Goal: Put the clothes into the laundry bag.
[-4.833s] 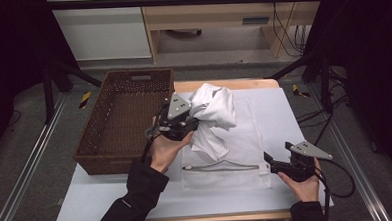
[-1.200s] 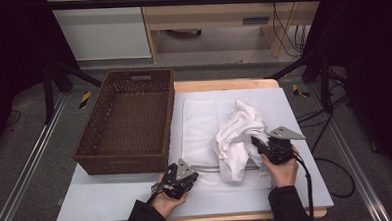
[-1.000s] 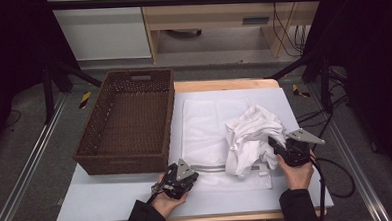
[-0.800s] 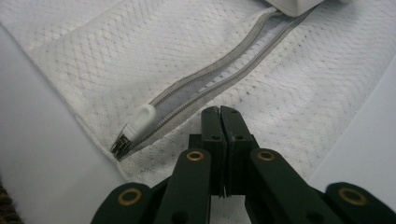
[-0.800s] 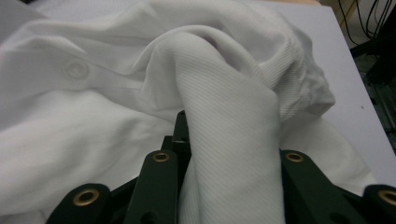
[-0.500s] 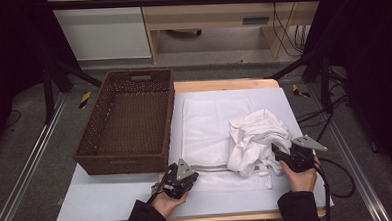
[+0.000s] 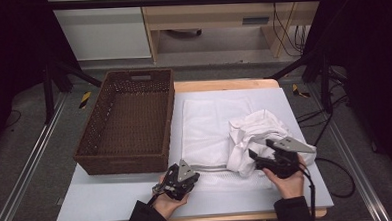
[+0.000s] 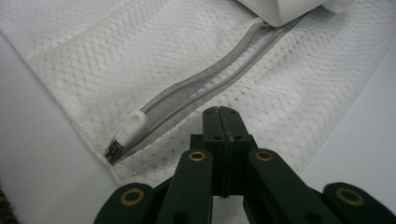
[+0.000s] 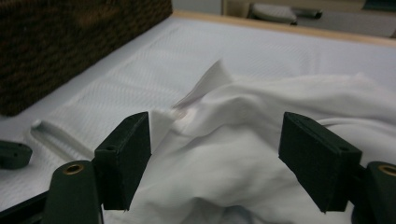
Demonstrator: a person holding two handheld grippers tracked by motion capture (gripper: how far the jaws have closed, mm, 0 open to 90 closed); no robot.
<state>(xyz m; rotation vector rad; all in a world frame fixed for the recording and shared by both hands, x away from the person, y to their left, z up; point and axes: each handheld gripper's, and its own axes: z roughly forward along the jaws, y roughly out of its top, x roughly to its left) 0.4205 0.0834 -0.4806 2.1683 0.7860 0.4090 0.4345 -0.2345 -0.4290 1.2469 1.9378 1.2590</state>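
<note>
The left claw (image 8: 221, 122) is pressed together on the near edge of the mesh laundry bag (image 7: 204, 125), pinning it just beside the zip opening (image 8: 205, 81), whose long axis runs away toward the right claw (image 7: 256, 157). That claw's jaws have just been opening and stand spread, the white garment (image 9: 261, 154) lying between them, unpinched, atop the bag. Whether any cloth has entered the zip is hidden.

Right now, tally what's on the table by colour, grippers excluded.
White: 2, the mesh laundry bag and the crumpled garment
Brown: 1, the wicker basket
Total: 3
</note>
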